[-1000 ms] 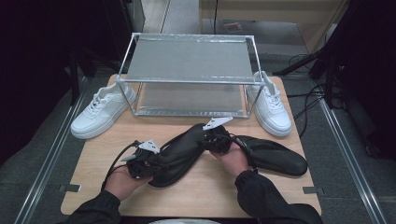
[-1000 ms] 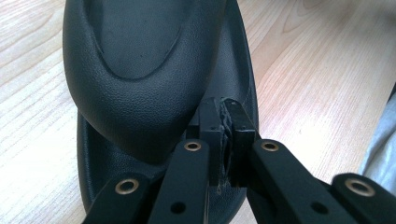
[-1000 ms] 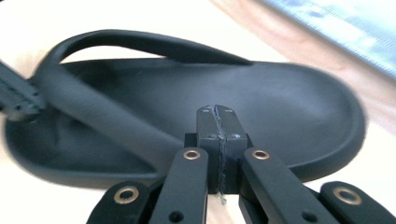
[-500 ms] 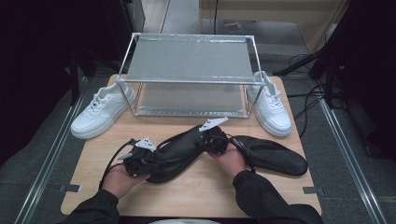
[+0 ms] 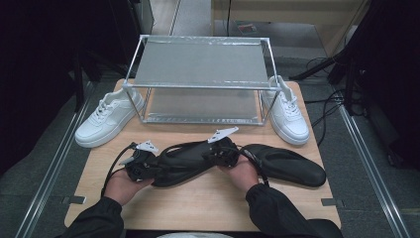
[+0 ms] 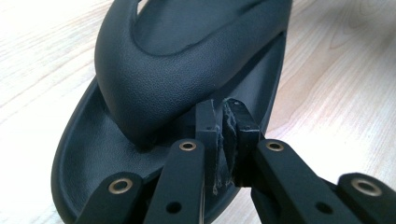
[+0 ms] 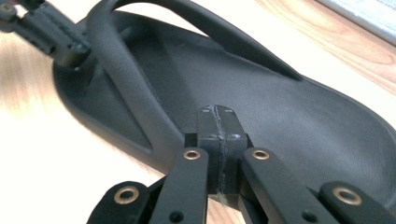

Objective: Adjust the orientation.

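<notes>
A wooden counter [image 5: 198, 206] is seen from above, with a person's forearms entering from the near edge. At the far left, a white sneaker [image 5: 106, 119] rests beside a two-shelf metal rack [image 5: 198, 87] that stands at the back.

In front of it, the left gripper [image 5: 152, 167] points rightward at one end of a black sandal [image 5: 185, 162]. In the left gripper view, its fingers [image 6: 205, 123] stand slightly parted. They have just been opening, with nothing between them, and their tips sit just beside the base of the sandal's strap [image 6: 149, 79].

The sandal lies flat on the counter between the two hands. Its long axis slants from near left to far right, so each gripper faces one end of it. The strap appears to narrow toward the left gripper, which suggests the toe is at that end.

The right gripper [image 5: 212, 154] points leftward at the sandal's other end. In the right gripper view, its fingers are pressed together on nothing, hovering low over the footbed just beside the strap's near root.

Farther right, a second black sandal [image 5: 289, 164] lies close by. A second white sneaker [image 5: 288, 116] stands at the rack's right end.

Both grippers are equally near the sandal. Any grasp would likely come from the left gripper, whose parted fingers sit by the strap.
</notes>
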Available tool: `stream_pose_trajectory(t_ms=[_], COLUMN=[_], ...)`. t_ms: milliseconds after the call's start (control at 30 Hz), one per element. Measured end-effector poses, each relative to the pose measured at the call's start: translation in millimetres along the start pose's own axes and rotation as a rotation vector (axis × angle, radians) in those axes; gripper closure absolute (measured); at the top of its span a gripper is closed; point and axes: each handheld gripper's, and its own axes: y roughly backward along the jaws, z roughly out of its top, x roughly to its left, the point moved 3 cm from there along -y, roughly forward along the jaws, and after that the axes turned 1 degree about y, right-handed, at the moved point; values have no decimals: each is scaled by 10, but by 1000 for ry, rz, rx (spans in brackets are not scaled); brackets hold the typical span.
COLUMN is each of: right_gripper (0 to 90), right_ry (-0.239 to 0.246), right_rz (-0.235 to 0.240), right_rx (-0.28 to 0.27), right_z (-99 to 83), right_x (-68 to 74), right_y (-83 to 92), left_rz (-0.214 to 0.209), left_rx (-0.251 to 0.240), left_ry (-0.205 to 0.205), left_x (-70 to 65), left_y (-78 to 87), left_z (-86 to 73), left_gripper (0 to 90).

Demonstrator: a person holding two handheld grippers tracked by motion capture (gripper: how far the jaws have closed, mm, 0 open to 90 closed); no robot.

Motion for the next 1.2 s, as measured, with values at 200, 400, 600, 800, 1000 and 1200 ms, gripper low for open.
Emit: stream_pose_trajectory(t_ms=[200, 400, 600, 800, 1000, 1200], right_gripper=[900, 900, 900, 900, 900, 900], right_ry=[-5, 2, 10, 18, 18, 27], right_rz=[12, 11, 15, 26, 28, 36], right_rx=[7, 5, 9, 11, 10, 14], right_z=[-15, -33, -41, -53, -71, -79], right_x=[44, 102, 165, 236, 275, 357], right_y=[3, 1, -1, -10, -1, -14], left_rz=[6, 7, 15, 17, 26, 20], left_rx=[-4, -9, -14, -10, -13, -29], left_ry=[8, 21, 29, 37, 41, 68], left_x=[38, 100, 158, 202, 231, 280], left_y=[-5, -10, -22, -55, -95, -133], left_z=[17, 47, 78, 115, 150, 200], left_gripper=[847, 847, 845, 842, 842, 841])
